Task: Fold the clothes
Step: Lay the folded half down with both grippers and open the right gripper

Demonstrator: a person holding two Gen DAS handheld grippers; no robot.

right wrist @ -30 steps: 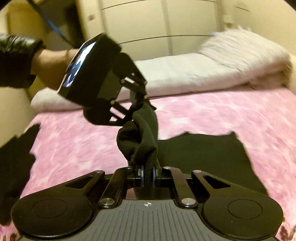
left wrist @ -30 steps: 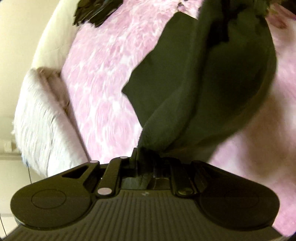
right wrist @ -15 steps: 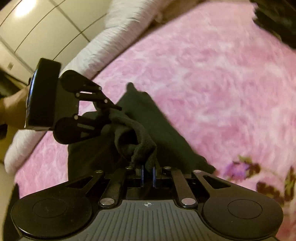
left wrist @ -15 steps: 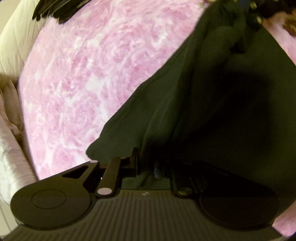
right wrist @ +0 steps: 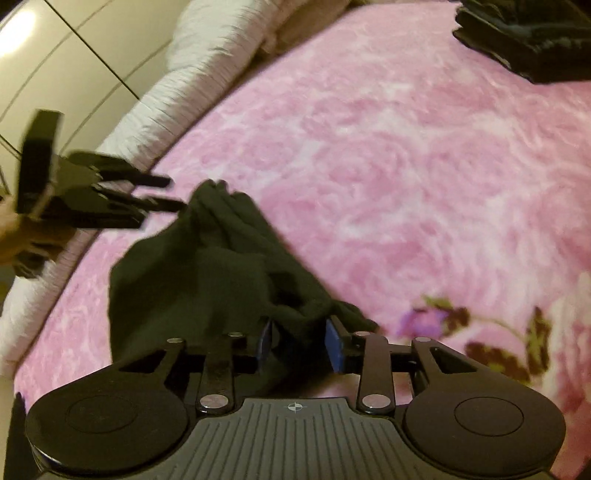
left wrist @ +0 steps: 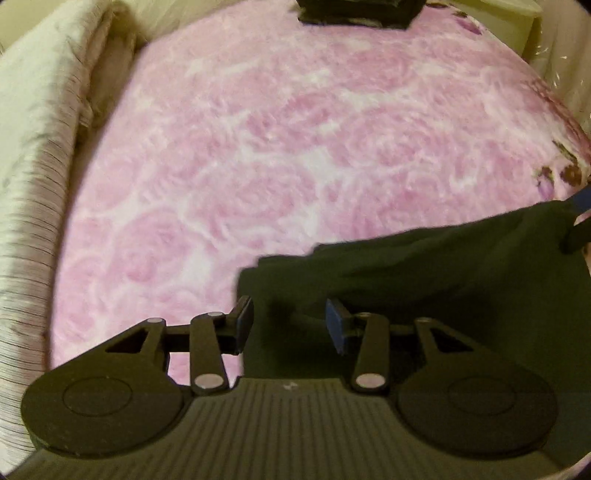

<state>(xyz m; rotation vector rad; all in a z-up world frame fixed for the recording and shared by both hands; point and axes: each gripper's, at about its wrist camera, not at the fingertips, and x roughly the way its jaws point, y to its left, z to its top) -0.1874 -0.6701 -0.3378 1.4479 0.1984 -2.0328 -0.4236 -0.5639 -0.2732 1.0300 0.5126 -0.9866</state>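
Note:
A dark green garment [left wrist: 443,295] lies bunched on the pink blanket [left wrist: 277,147]. My left gripper [left wrist: 290,325] hovers over its near-left corner. Its jaws are opening and the blue pads [left wrist: 334,326] stand apart, with loose cloth lying below and between them. In the right wrist view the garment [right wrist: 207,280] runs from the left gripper [right wrist: 175,192] down to my right gripper [right wrist: 300,343]. The right jaws are opening too. A fold of cloth sits between the pads [right wrist: 334,345] and nothing presses on it. A hand holds the left gripper at the far left.
A stack of folded dark clothes [left wrist: 354,11] sits at the far end of the blanket, also top right in the right wrist view [right wrist: 528,37]. A white pillow roll [left wrist: 33,184] lines the bed's edge. Wardrobe doors [right wrist: 55,55] stand behind.
Both grippers came down with the garment and laid it on the blanket. Both jaws, shut on the cloth before, now stand apart and the cloth is released.

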